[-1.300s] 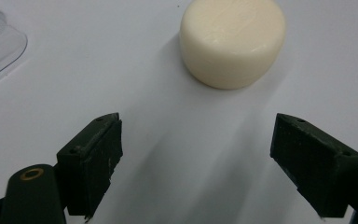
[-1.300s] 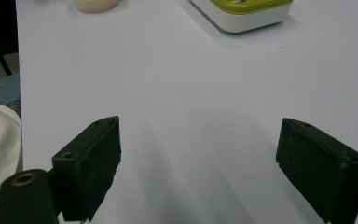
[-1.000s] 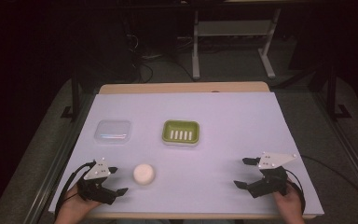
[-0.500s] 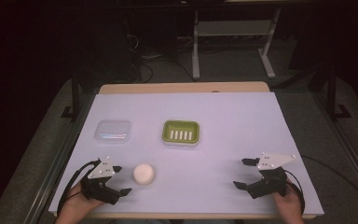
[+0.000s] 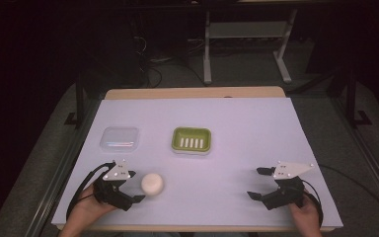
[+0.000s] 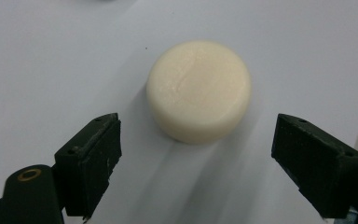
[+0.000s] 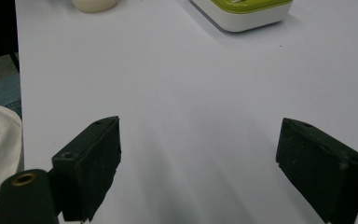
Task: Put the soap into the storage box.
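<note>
While the soap puck lies flat, round with no long axis, the left gripper gapes wide.

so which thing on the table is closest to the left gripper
The round cream soap bar, lying just ahead of the open left gripper; the clear lid and green dish sit farther back.

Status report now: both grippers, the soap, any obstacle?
Left gripper open, facing soap, not touching. Right gripper open, empty. Path unobstructed.
</note>
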`<state>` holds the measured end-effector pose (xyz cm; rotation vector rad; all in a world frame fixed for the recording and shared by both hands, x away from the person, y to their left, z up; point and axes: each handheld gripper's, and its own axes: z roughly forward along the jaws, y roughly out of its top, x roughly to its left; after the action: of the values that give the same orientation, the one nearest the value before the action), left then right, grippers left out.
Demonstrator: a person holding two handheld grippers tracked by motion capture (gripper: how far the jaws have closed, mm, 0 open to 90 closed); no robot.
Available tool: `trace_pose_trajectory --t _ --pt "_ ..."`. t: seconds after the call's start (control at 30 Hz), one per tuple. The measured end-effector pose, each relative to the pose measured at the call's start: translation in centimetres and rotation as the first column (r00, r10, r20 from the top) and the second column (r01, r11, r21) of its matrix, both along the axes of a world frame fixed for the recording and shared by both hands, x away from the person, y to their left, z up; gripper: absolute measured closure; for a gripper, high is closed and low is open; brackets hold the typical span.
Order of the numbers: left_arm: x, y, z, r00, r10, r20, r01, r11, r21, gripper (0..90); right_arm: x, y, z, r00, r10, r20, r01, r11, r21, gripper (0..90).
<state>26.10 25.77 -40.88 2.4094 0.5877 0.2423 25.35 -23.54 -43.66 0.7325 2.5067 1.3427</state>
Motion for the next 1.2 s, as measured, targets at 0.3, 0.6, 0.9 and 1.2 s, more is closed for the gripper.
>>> trace_pose_trajectory --t 0.3,0.6,0.9,1.2 --pt "1.3 -1.7 0.3 0.9991 -0.037 -0.021 0.038 0.9984 0.042 16.2 0.0 0.0 0.0 1.0 0.0 0.0 0.0 1.0 0.004 13.1" --pt "1.9 -2.6 -0.1 0.9973 -0.05 -0.054 0.053 0.9973 0.052 16.2 0.0 0.1 0.0 1.0 0.002 0.0 -0.002 1.0 0.001 13.1" --pt "2.0 -3.2 -0.8 0.9972 -0.055 -0.05 0.059 0.995 0.08 16.2 0.0 0.0 0.0 1.0 0.004 0.0 -0.004 1.0 0.001 13.1" --pt "2.2 -3.6 -0.9 0.9973 -0.057 -0.048 0.061 0.994 0.091 16.2 0.0 0.0 0.1 1.0 0.01 0.001 -0.01 1.0 0.005 13.1"
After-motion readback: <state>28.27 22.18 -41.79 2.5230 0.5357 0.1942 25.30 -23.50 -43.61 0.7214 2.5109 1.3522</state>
